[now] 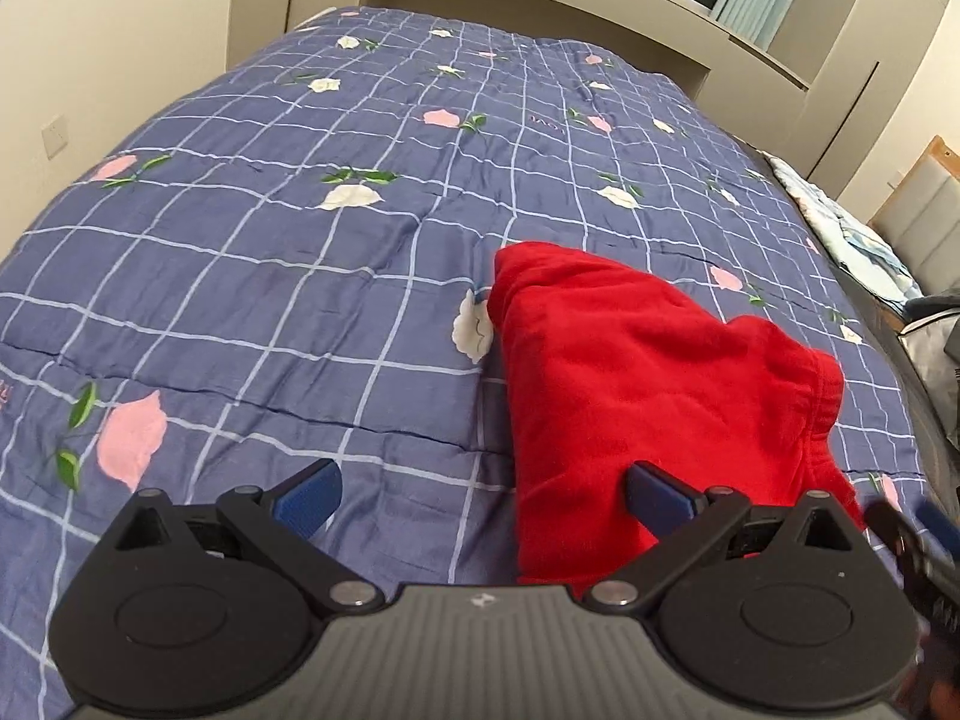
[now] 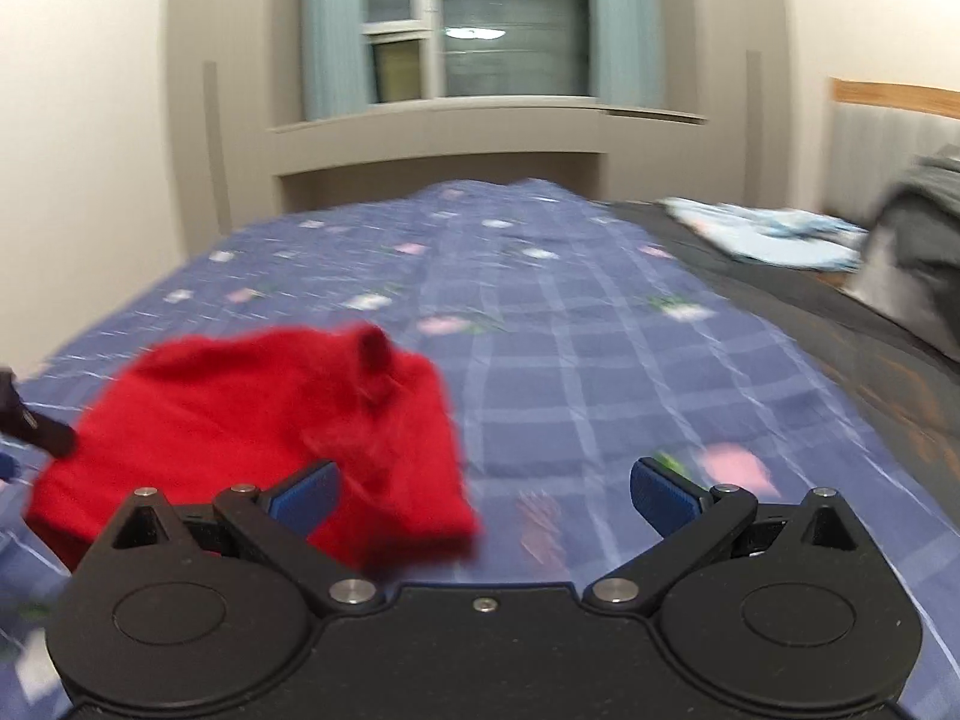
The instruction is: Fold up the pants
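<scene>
The red pants (image 1: 648,384) lie folded into a compact bundle on the blue checked flowered quilt (image 1: 300,240). In the left wrist view my left gripper (image 1: 483,501) hangs just above the quilt with its blue pads spread wide; the bundle's near edge reaches under the right pad, and nothing is gripped. The right wrist view is blurred by motion. There the red pants (image 2: 258,438) sit low on the left, and my right gripper (image 2: 485,495) stands open above the quilt (image 2: 600,360), with the bundle's right corner by its left pad.
A pale blue patterned cloth (image 2: 762,234) and grey clothing (image 2: 918,240) lie at the bed's right side on a dark sheet. A window with curtains (image 2: 474,24) and a beige ledge stand beyond the bed. A wall runs along the left.
</scene>
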Demonstrator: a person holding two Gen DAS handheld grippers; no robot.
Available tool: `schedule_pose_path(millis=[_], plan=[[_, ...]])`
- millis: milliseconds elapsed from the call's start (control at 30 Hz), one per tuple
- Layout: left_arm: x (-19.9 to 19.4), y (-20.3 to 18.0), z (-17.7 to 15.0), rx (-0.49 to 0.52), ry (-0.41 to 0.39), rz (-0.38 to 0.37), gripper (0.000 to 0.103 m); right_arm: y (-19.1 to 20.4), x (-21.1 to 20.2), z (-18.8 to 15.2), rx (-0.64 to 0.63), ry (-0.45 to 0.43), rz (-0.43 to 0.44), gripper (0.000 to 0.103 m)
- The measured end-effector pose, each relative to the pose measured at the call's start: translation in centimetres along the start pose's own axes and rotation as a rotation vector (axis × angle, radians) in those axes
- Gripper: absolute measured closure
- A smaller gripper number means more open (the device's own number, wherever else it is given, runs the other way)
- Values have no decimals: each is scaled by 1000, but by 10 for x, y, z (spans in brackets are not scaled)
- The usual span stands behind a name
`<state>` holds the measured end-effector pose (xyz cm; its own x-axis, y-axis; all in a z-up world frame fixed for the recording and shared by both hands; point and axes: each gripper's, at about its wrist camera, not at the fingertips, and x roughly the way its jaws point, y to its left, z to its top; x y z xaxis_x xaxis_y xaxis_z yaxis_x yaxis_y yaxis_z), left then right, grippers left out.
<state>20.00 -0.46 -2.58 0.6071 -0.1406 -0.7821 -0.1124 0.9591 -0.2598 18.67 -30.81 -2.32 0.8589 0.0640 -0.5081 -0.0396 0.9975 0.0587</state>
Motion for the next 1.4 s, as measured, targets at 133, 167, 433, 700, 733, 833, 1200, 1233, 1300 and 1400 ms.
schedule_pose_path(millis=[133, 167, 433, 700, 733, 833, 1200, 1233, 1300, 1400], plan=[[8, 1, 0, 7, 15, -24, 0, 12, 38, 26, -31, 54, 148, 0], [11, 1, -1, 5, 22, -36, 0, 14, 49, 31, -35, 69, 181, 0], [30, 6, -9, -40, 53, -117, 1, 17, 88, 43, -1, 120, 202, 56], [39, -11, -7, 15, 97, -183, 16, 26, 77, 45, -86, 74, 194, 82], [38, -15, -6, 30, 93, -191, 16, 26, 75, 48, -104, 59, 180, 82], [37, -24, -5, 58, 91, -190, 13, 26, 72, 55, -156, 38, 122, 81], [25, -10, 29, 33, -34, -94, 3, 22, 69, 54, -147, 0, 77, 9], [28, -10, 35, 29, -46, -71, 3, 24, 70, 56, -151, -5, 82, 4], [35, -9, 45, 39, -72, -47, 2, 29, 76, 59, -165, -2, 76, 1], [55, -14, 53, 97, -34, -3, 1, 31, 92, 60, -183, 10, 30, 1]])
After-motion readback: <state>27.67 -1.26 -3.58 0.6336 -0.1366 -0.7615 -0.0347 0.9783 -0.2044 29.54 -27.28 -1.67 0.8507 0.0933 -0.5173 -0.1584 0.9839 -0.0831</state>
